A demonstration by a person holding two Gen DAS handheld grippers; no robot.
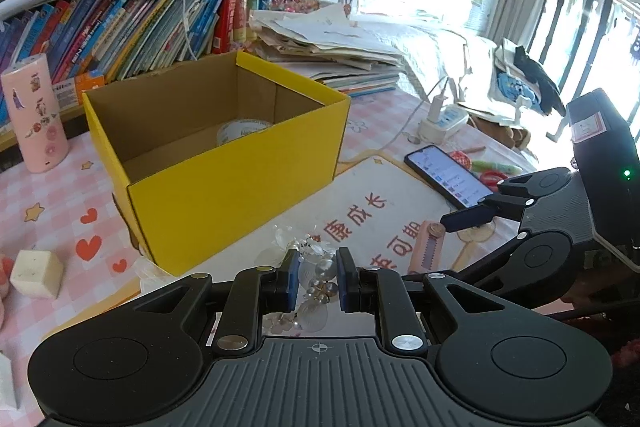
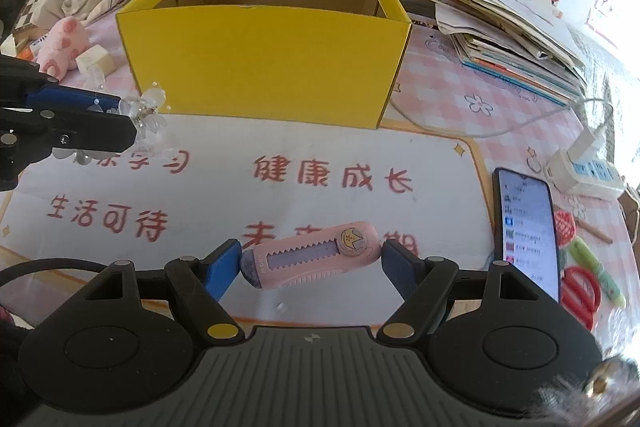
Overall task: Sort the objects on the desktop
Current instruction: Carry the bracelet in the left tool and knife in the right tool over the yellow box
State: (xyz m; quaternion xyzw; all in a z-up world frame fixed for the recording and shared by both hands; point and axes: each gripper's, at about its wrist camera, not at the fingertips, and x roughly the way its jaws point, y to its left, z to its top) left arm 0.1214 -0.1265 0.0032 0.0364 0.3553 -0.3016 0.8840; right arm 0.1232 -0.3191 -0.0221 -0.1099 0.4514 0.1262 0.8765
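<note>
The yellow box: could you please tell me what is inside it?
In the yellow box, a roll of tape lies on the floor by the far wall. The near wall hides the remaining floor.

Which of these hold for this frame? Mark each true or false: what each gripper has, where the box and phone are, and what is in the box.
1. The left gripper has a clear beaded ornament between its jaws. True.
2. The right gripper is shut on the pink cutter. False: its jaws stand open on either side of the cutter, which lies on the mat.
3. The box is closed. False: it is open on top.
4. A tape roll lies inside the box. True.
5. The phone has its screen lit. True.
</note>
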